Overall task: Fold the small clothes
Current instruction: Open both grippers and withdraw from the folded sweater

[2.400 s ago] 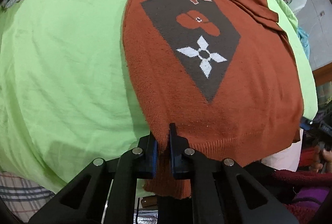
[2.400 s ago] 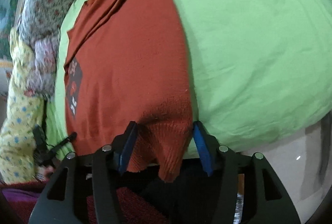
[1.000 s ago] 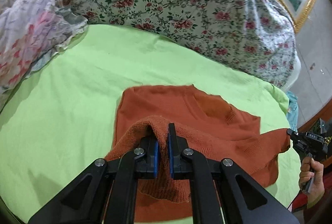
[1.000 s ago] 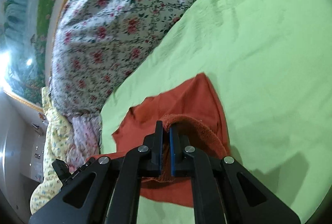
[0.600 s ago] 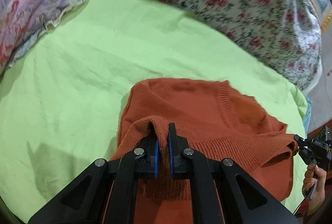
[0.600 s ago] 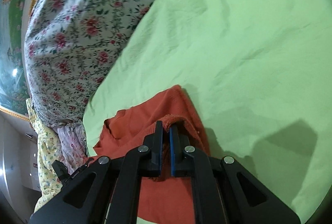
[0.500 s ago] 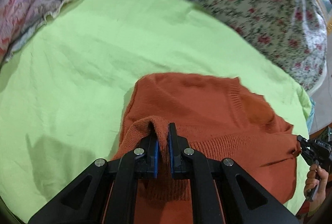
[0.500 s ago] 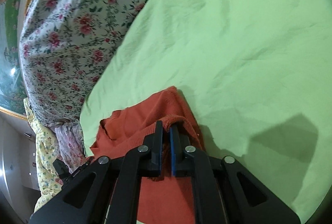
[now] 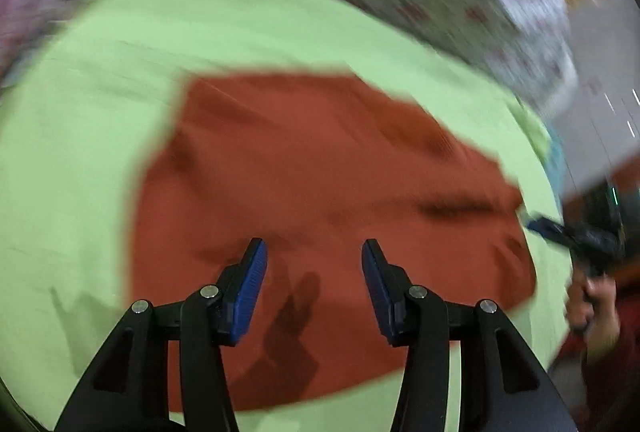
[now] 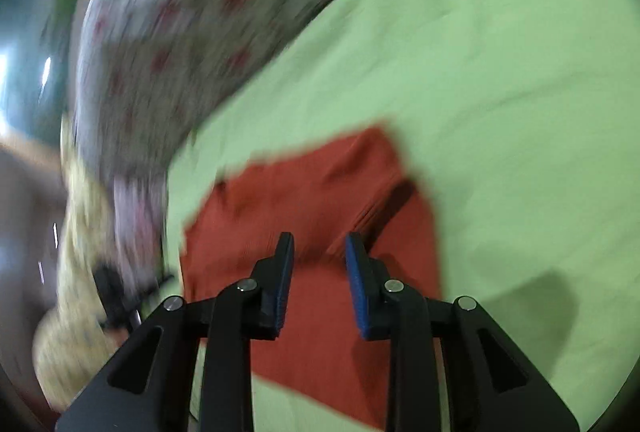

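Lying flat ahead of both tools, the rust-orange knitted top [image 9: 320, 191] rests on the light green bed sheet [image 9: 80, 131], plain side up, no pattern showing. Left tool [image 9: 314, 252]: fingers spread wide, nothing between them, hovering just above the near part of the garment, its shadow cast on the knit below. Right tool [image 10: 318, 244]: fingers parted, nothing gripped, poised over the near half of the same garment, next to a raised crease that runs away from it. Floral bedding [image 10: 180, 11]: bunched beyond the sheet, well apart from the garment. Second item of note in the left view: the right hand [image 9: 588, 296], far to the right of the left tool, off the garment's edge. Both views are smeared by motion, so hems, neckline and sleeves cannot be told apart. Condition of fold, as judged: one lengthwise fold appears laid, the shape roughly rectangular with a ridge toward the right side. Handling advice for the step in hand: before taking any new hold, press out the ridge so the layers lie even; then take both layers together at matching edges, one tool at each side, and carry them over level so the edges meet squarely. Soft knit stretches and slips; a shallow pinch would likely catch only the top layer.
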A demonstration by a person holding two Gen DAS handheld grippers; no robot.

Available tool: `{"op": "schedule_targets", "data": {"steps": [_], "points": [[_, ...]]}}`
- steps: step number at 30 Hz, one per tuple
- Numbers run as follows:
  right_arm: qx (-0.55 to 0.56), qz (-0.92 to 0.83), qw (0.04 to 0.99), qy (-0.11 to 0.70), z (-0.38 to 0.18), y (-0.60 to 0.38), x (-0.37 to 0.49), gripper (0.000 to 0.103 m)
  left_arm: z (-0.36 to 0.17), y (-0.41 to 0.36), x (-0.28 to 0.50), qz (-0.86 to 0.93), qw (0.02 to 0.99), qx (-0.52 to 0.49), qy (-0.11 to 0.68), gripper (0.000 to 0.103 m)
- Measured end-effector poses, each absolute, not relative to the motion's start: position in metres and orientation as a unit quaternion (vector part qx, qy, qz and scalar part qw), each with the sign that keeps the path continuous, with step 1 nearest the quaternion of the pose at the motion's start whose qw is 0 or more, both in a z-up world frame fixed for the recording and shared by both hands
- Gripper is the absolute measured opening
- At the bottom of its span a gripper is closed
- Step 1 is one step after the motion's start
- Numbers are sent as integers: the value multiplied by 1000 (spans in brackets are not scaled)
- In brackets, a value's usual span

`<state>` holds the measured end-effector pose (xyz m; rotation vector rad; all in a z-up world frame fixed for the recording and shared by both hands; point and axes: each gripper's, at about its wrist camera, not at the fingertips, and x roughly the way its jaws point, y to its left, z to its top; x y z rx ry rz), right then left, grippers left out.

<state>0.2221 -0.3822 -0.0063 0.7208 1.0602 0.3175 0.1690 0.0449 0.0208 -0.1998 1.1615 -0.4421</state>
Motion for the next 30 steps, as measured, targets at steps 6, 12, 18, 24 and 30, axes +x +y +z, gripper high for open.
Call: {"op": "schedule_targets", "data": {"steps": [6, 12, 18, 24, 30], "points": [[176, 224, 757, 588, -36, -296, 235, 29, -14, -12, 176, -231, 785, 2, 575, 50], [85, 174, 784, 590, -47, -300, 286, 26, -1, 14, 246, -192, 808, -24, 557, 38], [166, 77, 844, 503, -23, -355, 336, 27, 39, 50, 313, -77, 862, -48, 499, 52], [245, 33, 847, 471, -13, -379, 342, 31, 53, 80, 315, -53, 867, -92, 486, 52], [253, 70, 840, 474, -9, -369, 303, 31, 41, 55, 258, -94, 852, -94, 506, 52]]}}
